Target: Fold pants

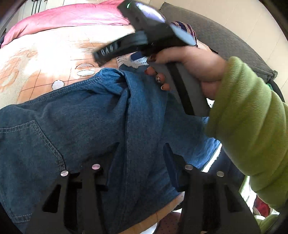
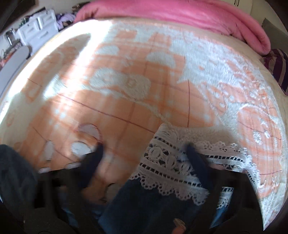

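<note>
One pair of blue denim pants [image 1: 100,115] with a white lace-trimmed hem [image 2: 172,167] lies on the one peach-and-cream patterned fleece blanket [image 2: 136,93] that covers the bed, with one rolled pink quilt [image 2: 180,16] along its far edge. The left gripper [image 1: 142,149] stands half-wide over a raised denim fold, which rises between its two black fingers [image 1: 172,162]; whether the pads press it I cannot tell. The right gripper [image 2: 144,149], held in one hand [image 1: 196,63] with a green fleece sleeve [image 1: 252,115], stands partly open, one finger on the lace and the other over bare blanket, gripping nothing.
</note>
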